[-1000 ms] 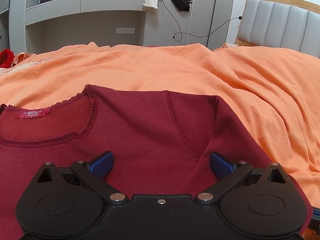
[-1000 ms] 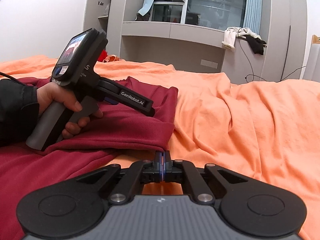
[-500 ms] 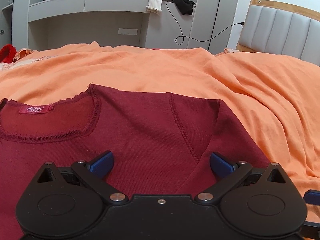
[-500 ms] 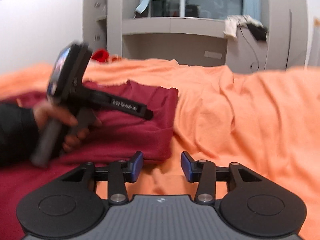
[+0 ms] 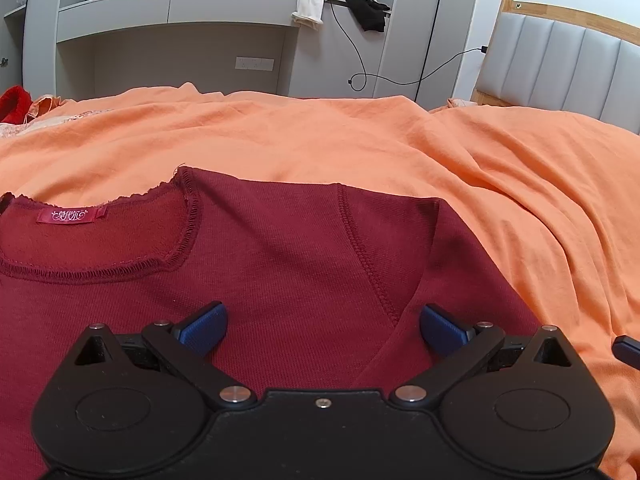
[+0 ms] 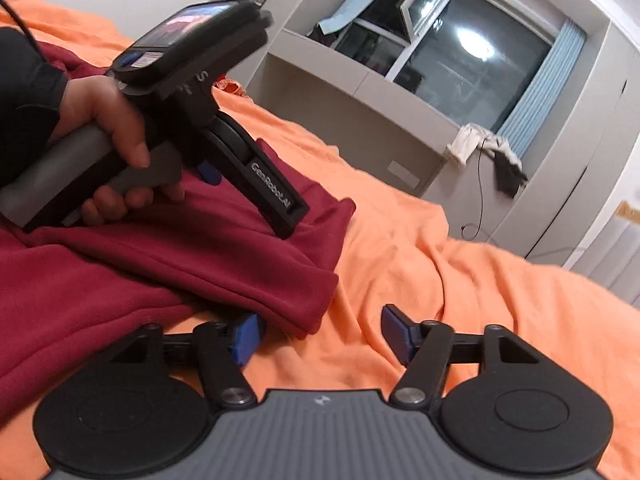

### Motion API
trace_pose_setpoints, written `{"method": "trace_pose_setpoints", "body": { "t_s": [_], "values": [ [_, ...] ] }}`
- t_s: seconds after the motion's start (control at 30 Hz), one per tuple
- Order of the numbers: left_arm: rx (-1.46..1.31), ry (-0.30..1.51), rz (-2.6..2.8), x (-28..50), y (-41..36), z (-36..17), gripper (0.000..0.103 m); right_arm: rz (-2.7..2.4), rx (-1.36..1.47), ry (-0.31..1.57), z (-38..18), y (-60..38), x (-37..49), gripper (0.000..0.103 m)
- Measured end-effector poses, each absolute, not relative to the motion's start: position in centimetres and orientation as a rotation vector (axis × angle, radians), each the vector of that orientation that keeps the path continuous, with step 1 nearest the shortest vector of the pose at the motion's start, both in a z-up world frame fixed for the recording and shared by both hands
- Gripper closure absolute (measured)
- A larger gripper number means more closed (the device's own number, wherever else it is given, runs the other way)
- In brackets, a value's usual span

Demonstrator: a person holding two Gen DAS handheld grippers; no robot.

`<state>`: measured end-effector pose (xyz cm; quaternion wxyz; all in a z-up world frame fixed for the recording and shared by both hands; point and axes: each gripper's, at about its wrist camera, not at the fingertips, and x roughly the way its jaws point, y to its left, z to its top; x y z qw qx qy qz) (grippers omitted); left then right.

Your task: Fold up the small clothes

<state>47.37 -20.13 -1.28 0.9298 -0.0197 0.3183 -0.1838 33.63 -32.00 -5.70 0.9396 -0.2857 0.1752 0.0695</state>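
A dark red shirt (image 5: 280,264) lies flat on the orange bedsheet (image 5: 320,140), its lace neckline and pink label at the left. My left gripper (image 5: 323,328) hovers open just over the shirt's chest, nothing between its blue pads. In the right wrist view a hand holds that left gripper (image 6: 248,196) above the shirt (image 6: 180,264). The folded-over sleeve edge (image 6: 304,304) ends near my right gripper (image 6: 322,336). Its jaws are opening. A corner of the fold reaches between the pads, which do not press on it.
The rumpled orange sheet (image 6: 460,280) stretches to the right and far side. A padded headboard (image 5: 560,60) stands at the right. Grey built-in shelving (image 5: 180,40) with draped clothes (image 5: 316,4) and a hanging cable lines the far wall. A red item (image 5: 14,102) lies far left.
My right gripper went from shut to open, letting go of the fold's edge, and it rolled so its view now tilts. The left gripper stayed open in place.
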Motion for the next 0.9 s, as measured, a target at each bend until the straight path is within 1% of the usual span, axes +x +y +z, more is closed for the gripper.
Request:
{"method": "trace_pose_setpoints", "body": {
  "t_s": [0.07, 0.1, 0.13, 0.17, 0.2, 0.23, 0.3, 0.4, 0.57, 0.7, 0.83, 0.9],
  "values": [
    [-0.040, 0.653, -0.376, 47.3, -20.1, -1.3, 0.000, 0.134, -0.614, 0.325, -5.8, -31.6, 33.2, 0.047],
    [-0.040, 0.652, -0.376, 47.3, -20.1, -1.3, 0.000, 0.134, -0.635, 0.312, -5.9, -31.3, 33.0, 0.059],
    [-0.039, 0.652, -0.376, 47.3, -20.1, -1.3, 0.000, 0.141, -0.654, 0.309, -6.1, -31.1, 32.8, 0.066],
    [-0.039, 0.651, -0.376, 47.3, -20.1, -1.3, 0.000, 0.151, -0.679, 0.313, -6.3, -30.7, 32.7, 0.070],
    [-0.039, 0.650, -0.376, 47.3, -20.1, -1.3, 0.000, 0.156, -0.707, 0.321, -6.6, -30.3, 32.7, 0.083],
    [-0.040, 0.649, -0.376, 47.3, -20.1, -1.3, 0.000, 0.160, -0.740, 0.338, -6.9, -29.8, 32.8, 0.090],
    [-0.040, 0.648, -0.376, 47.3, -20.1, -1.3, 0.000, 0.147, -0.763, 0.356, -7.1, -29.4, 33.1, 0.095],
    [-0.043, 0.646, -0.377, 47.3, -20.0, -1.4, 0.000, 0.151, -0.664, 0.399, -6.3, -30.1, 33.2, 0.097],
    [-0.083, 0.620, -0.392, 46.8, -19.4, -1.6, 0.000, 0.238, -0.297, 0.457, -3.4, -33.2, 32.4, 0.097],
    [-0.106, 0.616, -0.401, 46.8, -19.1, -1.6, 0.000, 0.281, -0.074, 0.530, -3.2, -35.5, 32.9, 0.097],
    [-0.102, 0.622, -0.397, 46.9, -19.2, -1.7, 0.000, 0.281, 0.019, 0.563, -3.4, -36.3, 33.2, 0.098],
    [-0.099, 0.623, -0.397, 46.9, -19.3, -1.7, 0.000, 0.296, 0.010, 0.572, -3.4, -36.2, 33.3, 0.097]
  ]
}}
